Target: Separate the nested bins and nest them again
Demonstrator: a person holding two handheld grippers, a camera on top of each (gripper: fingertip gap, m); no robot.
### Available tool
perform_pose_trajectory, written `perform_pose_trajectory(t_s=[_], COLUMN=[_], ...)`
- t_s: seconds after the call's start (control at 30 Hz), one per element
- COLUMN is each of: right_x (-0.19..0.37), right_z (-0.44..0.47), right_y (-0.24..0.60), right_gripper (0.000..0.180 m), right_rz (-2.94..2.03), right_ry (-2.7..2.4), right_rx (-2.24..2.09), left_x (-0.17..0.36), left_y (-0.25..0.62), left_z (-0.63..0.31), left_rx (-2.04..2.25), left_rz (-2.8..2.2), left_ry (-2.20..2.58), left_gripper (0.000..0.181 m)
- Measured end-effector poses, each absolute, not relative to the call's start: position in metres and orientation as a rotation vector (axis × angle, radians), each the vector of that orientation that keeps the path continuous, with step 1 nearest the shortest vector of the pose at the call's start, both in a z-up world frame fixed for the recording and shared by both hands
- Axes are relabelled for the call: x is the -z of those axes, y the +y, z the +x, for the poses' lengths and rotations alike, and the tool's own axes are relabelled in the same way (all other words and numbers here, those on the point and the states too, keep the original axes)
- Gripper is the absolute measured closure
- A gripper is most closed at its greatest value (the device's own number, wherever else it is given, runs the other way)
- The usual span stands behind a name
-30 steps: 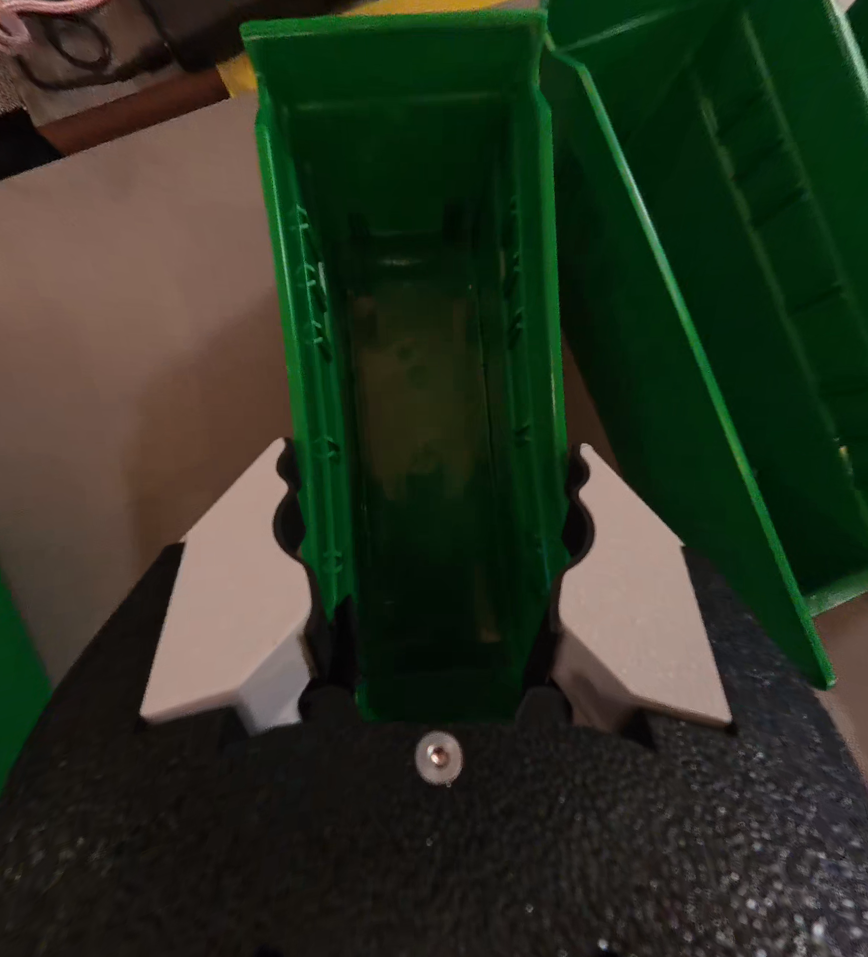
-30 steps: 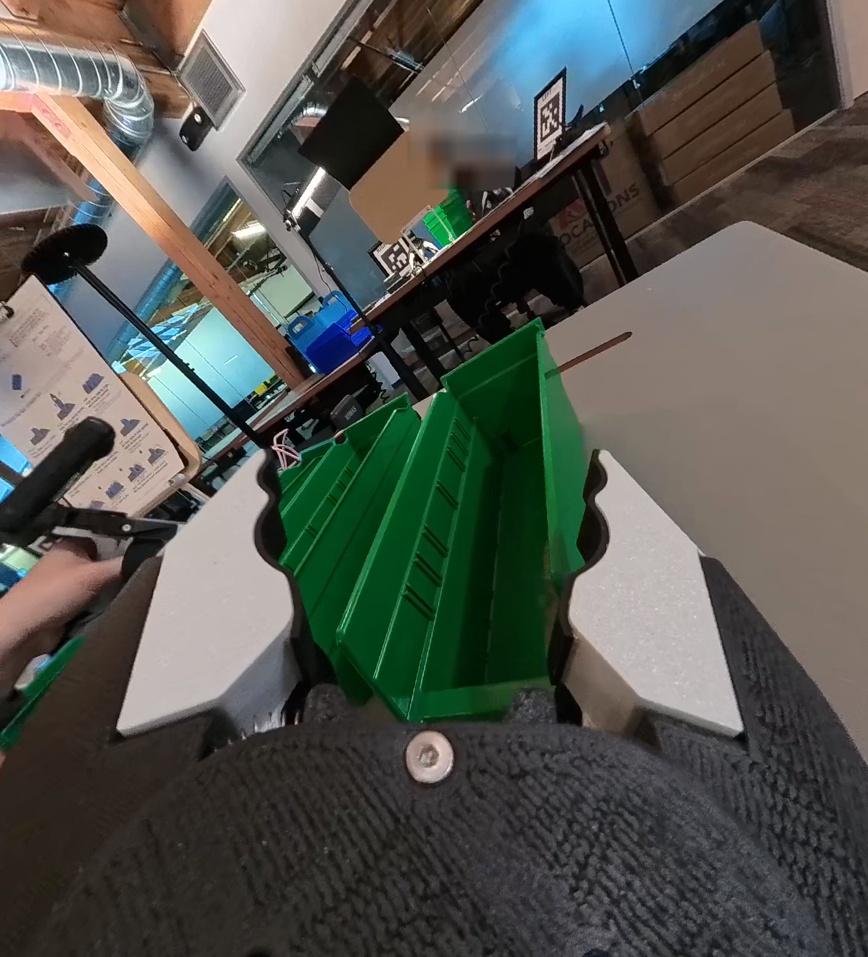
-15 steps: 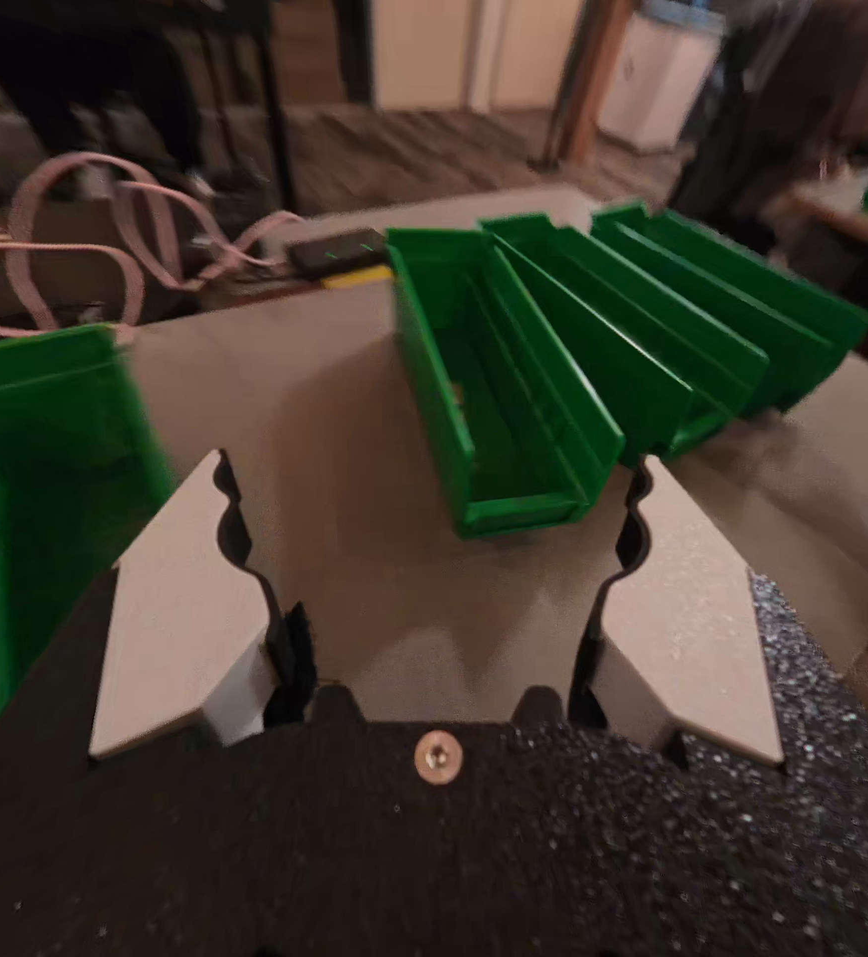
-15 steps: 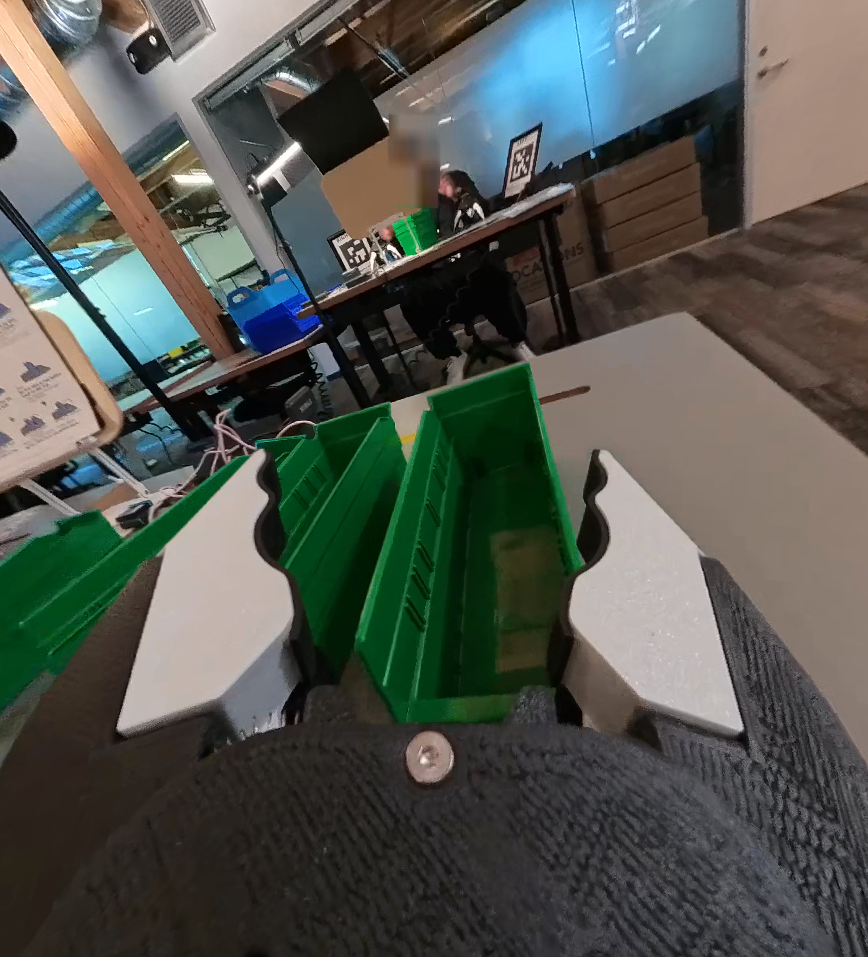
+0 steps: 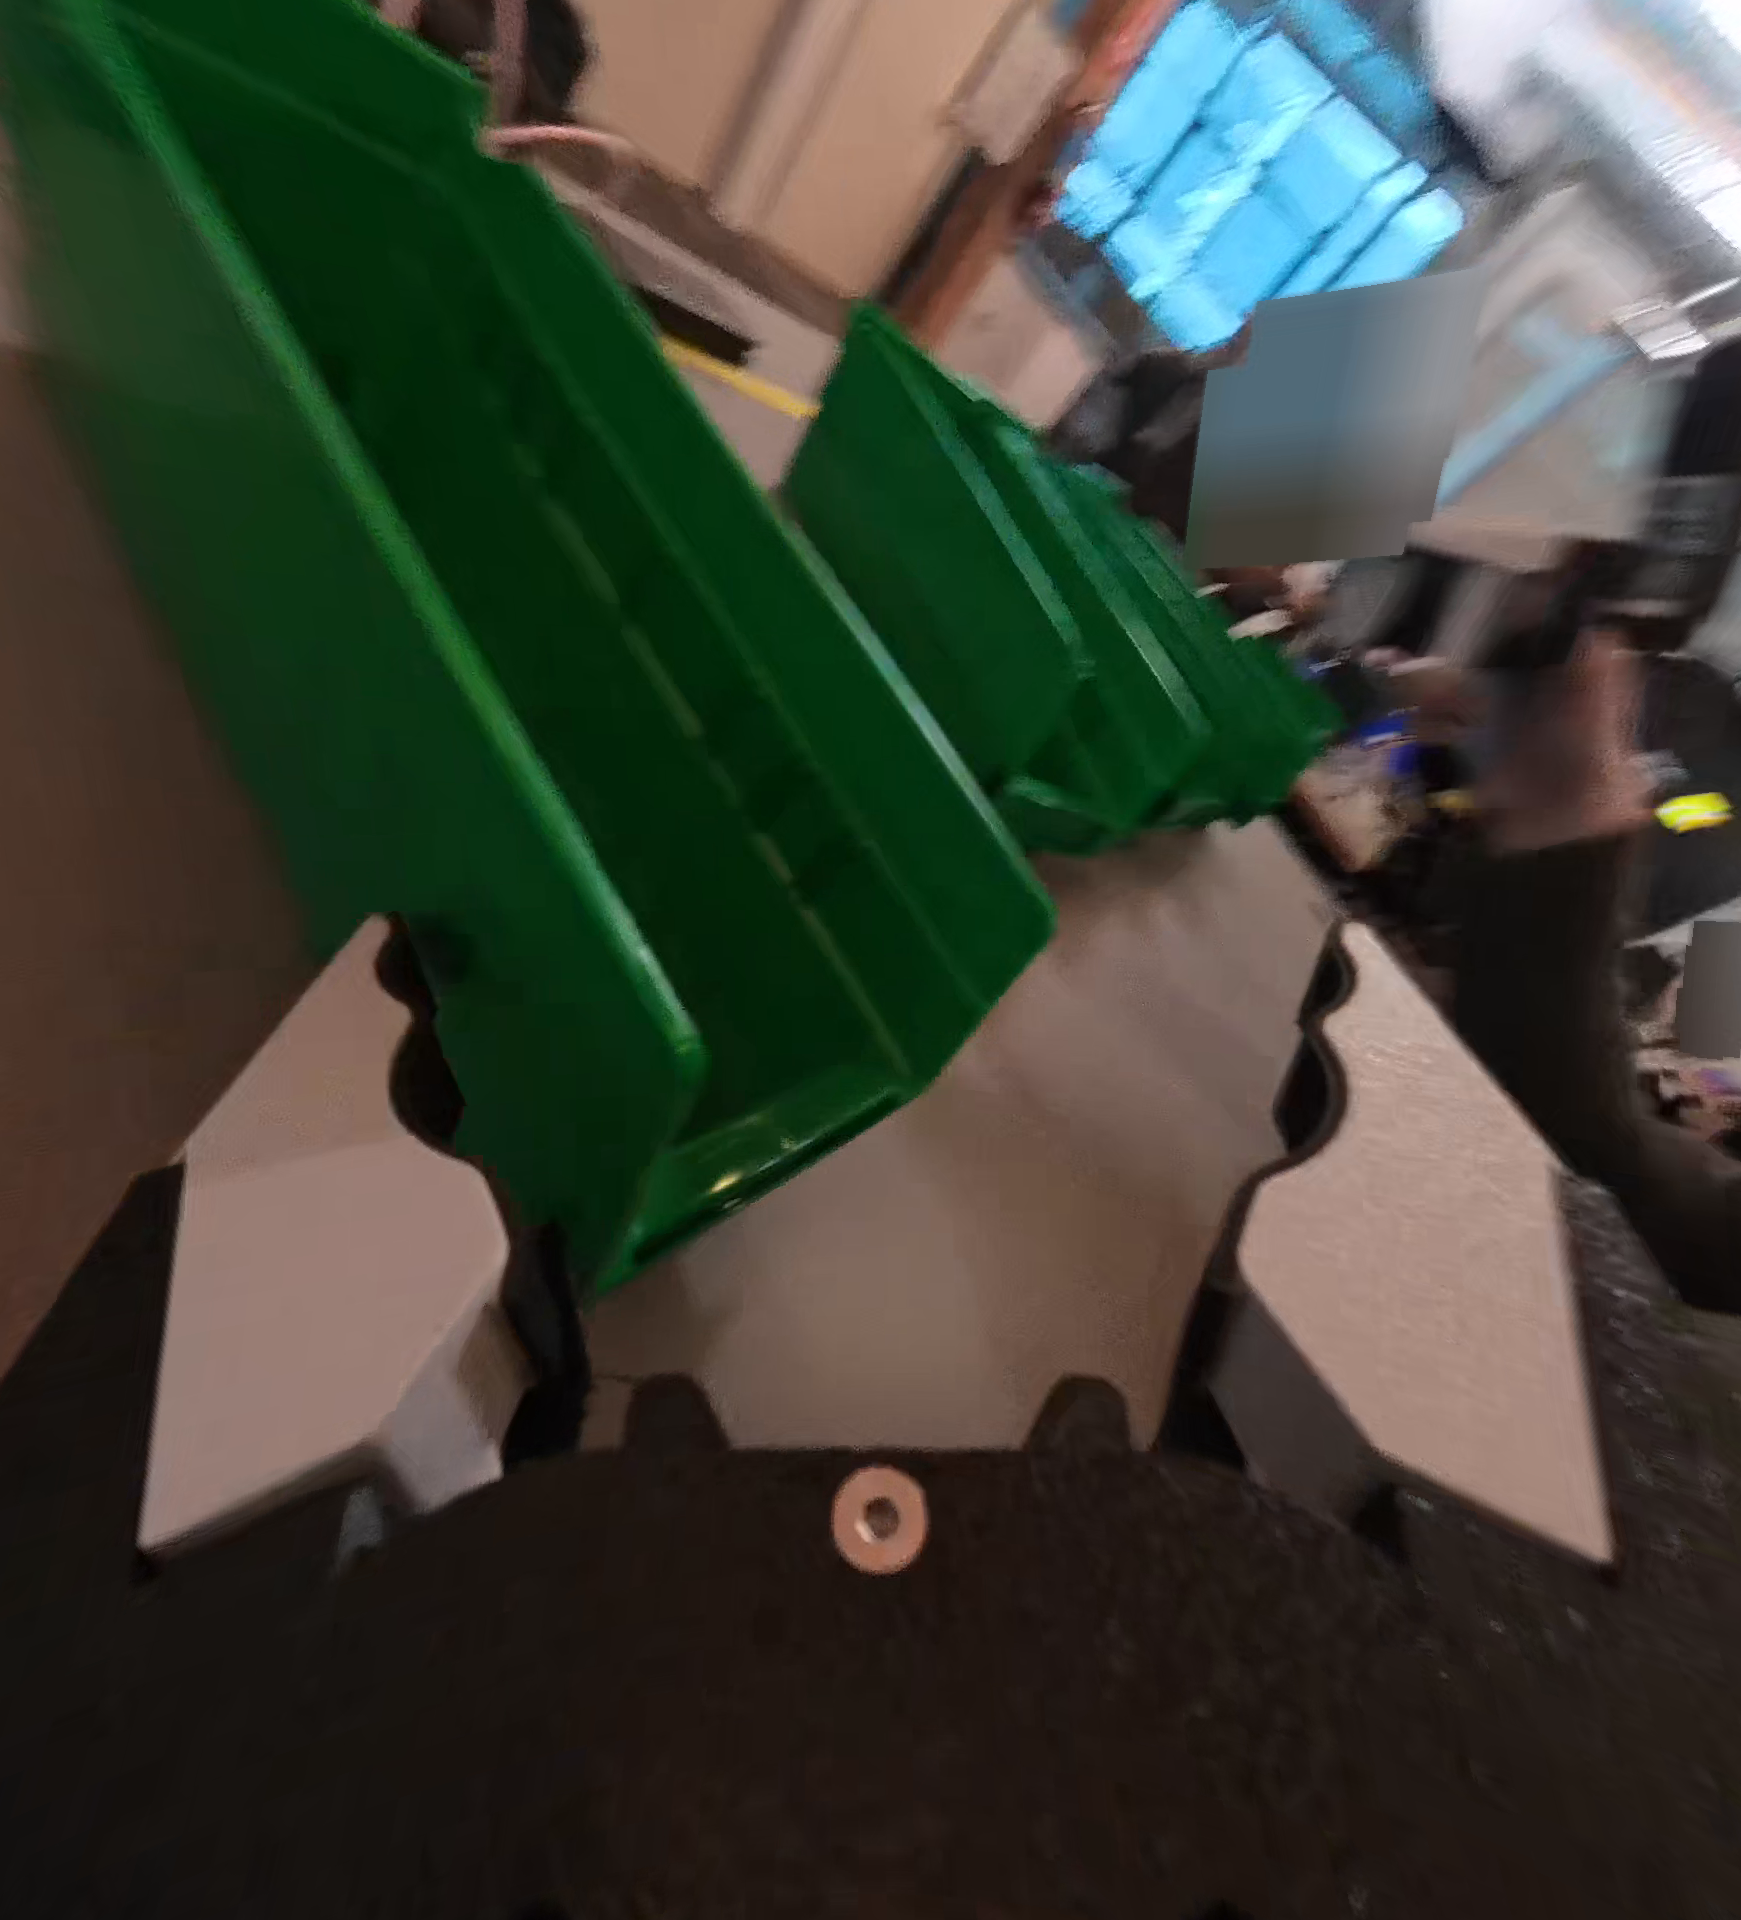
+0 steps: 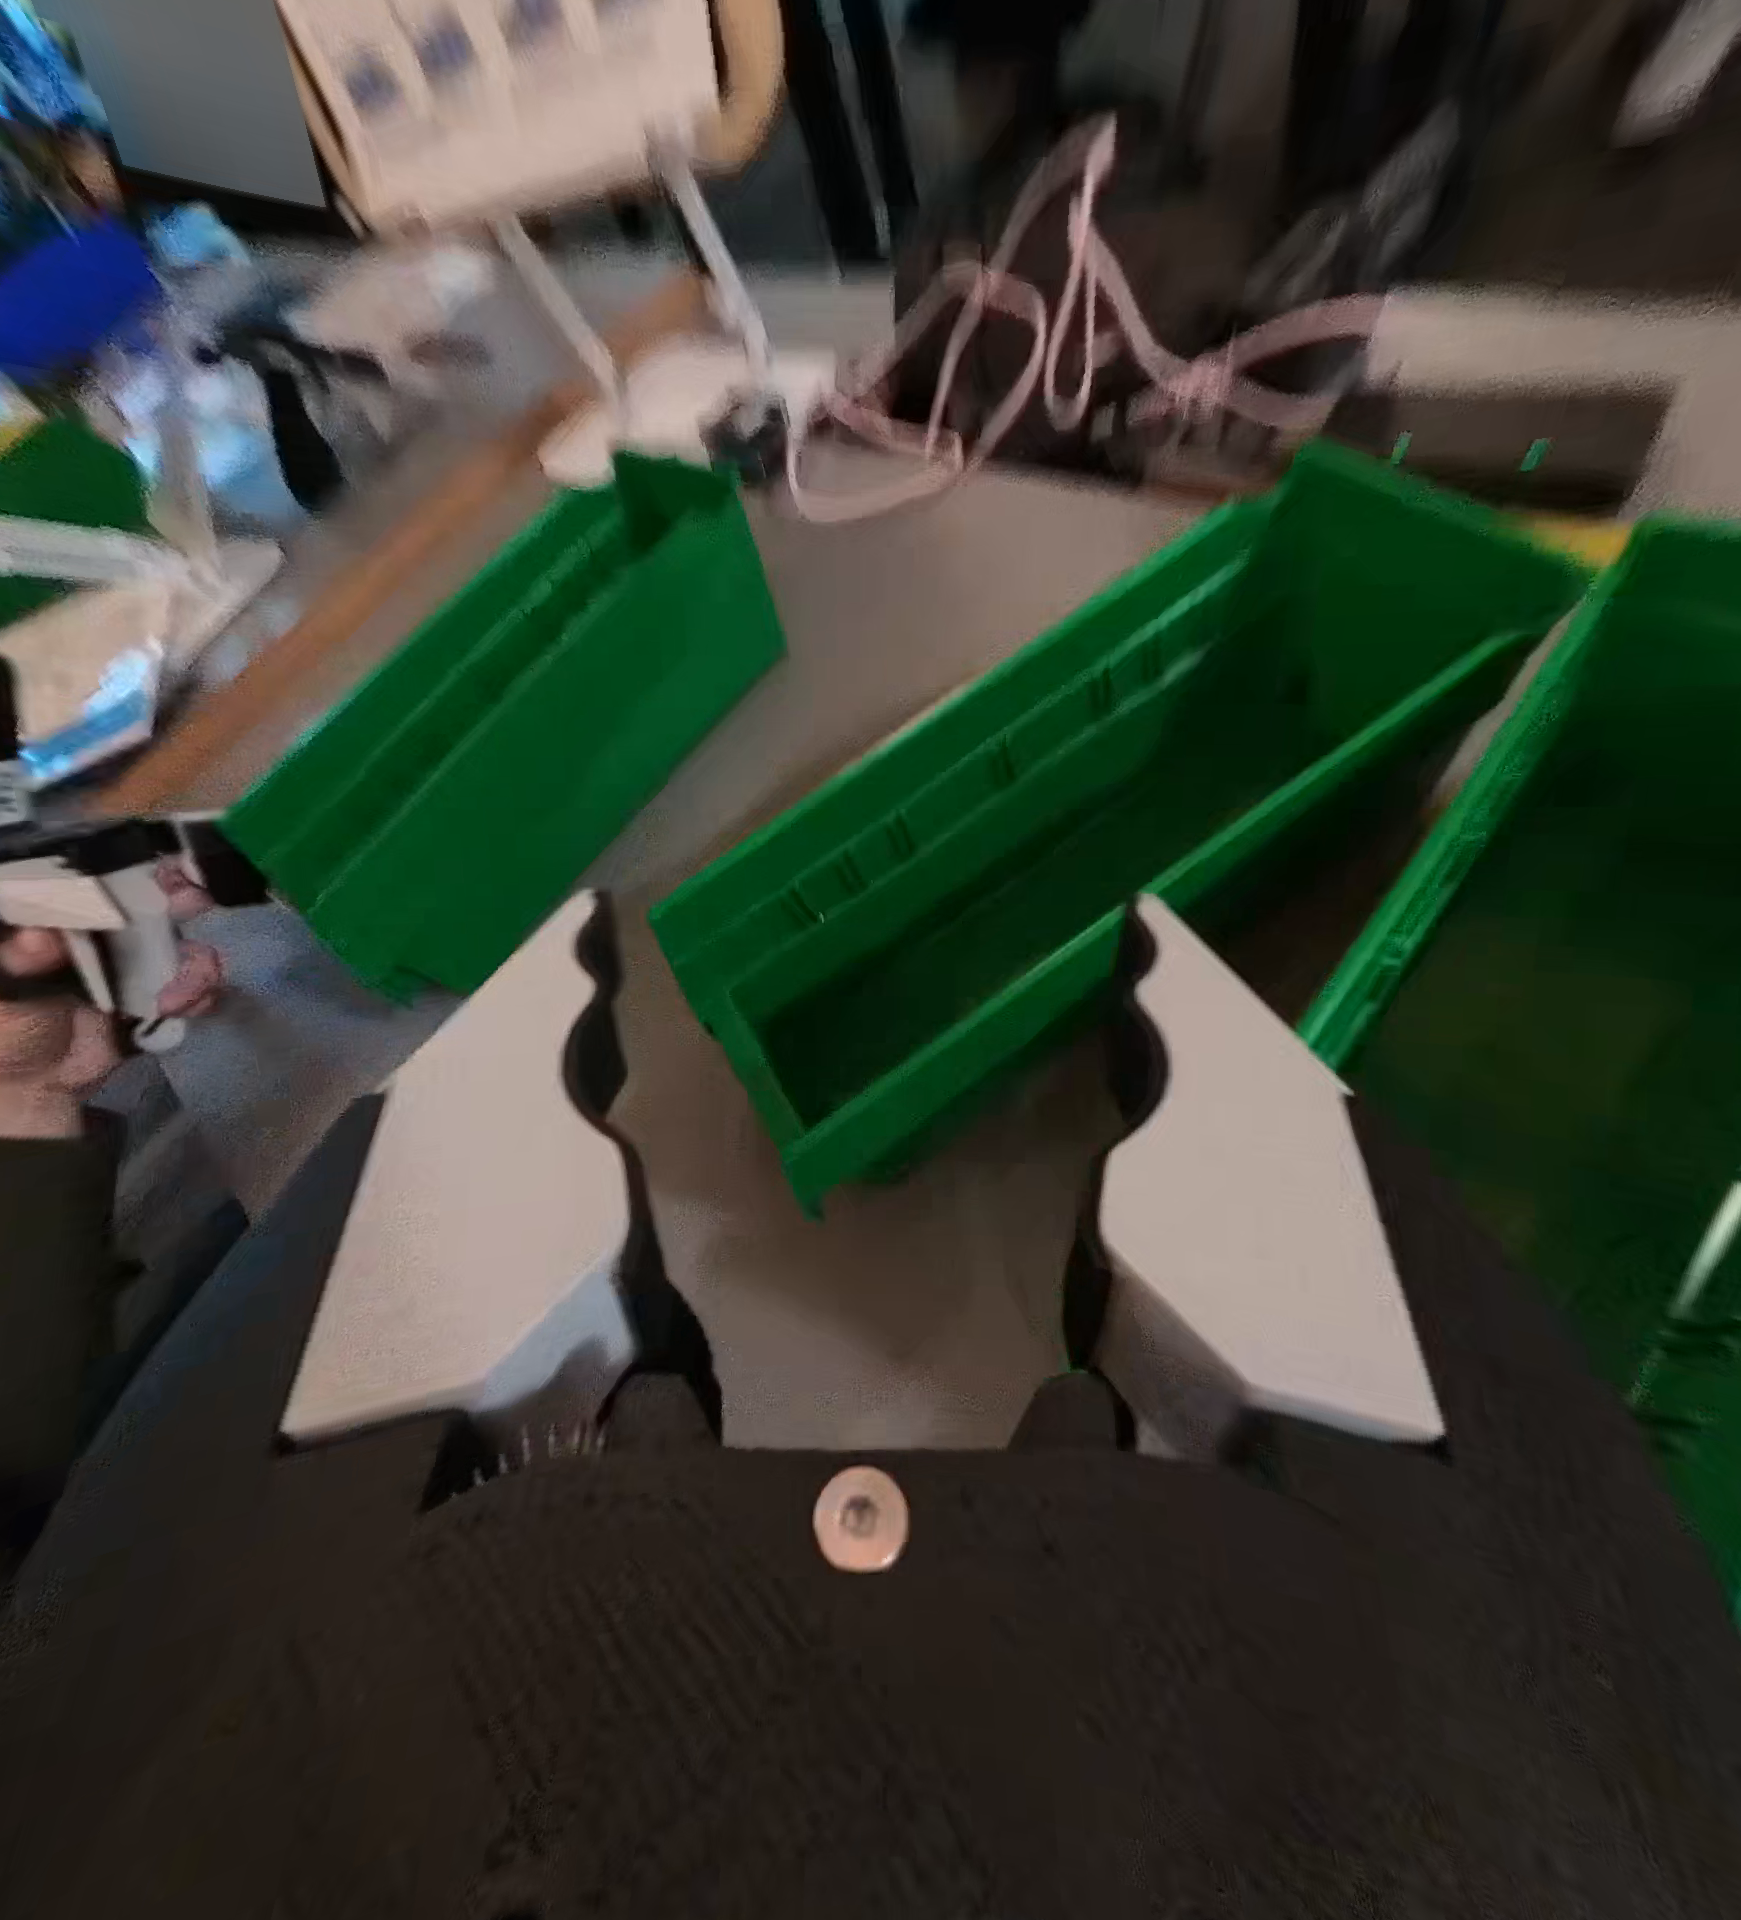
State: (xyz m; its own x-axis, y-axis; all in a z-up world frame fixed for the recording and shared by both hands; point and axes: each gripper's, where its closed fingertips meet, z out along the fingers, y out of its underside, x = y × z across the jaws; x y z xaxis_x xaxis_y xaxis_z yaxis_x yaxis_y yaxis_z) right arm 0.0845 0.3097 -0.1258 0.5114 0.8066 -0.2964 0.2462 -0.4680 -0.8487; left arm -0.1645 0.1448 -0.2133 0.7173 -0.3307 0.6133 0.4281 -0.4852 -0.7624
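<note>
Right now your left gripper has its fingers spread wide, gripping nothing; the nearest green bin lies tilted on the table, its near corner just beside the left finger, though blur hides whether they touch. Beyond that bin stands a cluster of further green bins, packed side by side. Your right gripper is likewise spread and empty. Ahead of it a middle bin lies open and empty; to that bin's left sits another bin, to its right a large near bin, also empty.
</note>
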Motion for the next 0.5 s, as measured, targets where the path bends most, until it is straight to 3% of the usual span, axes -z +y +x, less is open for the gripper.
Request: perform_pose_trajectory(t_s=[0.13, 0.23, 0.37, 0.5], right_x=[0.159, 0.175, 0.200, 0.221], right_z=[0.049, 0.037, 0.032, 0.031], right_y=[0.336, 0.347, 0.353, 0.361], right_gripper=[0.053, 0.040, 0.026, 0.023], right_rz=[-2.300, -2.493, -2.688, -2.801], right_ry=[-0.892, -0.841, -0.784, -0.712], right_rx=[-0.797, -0.729, -0.571, -0.416], left_x=[0.209, 0.212, 0.202, 0.173], left_y=[0.148, 0.150, 0.146, 0.131], left_z=[-0.151, -0.139, -0.155, -0.254], left_rx=[0.964, 0.945, 0.838, 0.445], left_rz=[-1.825, -1.829, -1.788, -1.650], left_ry=[-0.078, -0.028, 0.054, -0.196], left_gripper=[0.024, 0.031, 0.043, 0.057])
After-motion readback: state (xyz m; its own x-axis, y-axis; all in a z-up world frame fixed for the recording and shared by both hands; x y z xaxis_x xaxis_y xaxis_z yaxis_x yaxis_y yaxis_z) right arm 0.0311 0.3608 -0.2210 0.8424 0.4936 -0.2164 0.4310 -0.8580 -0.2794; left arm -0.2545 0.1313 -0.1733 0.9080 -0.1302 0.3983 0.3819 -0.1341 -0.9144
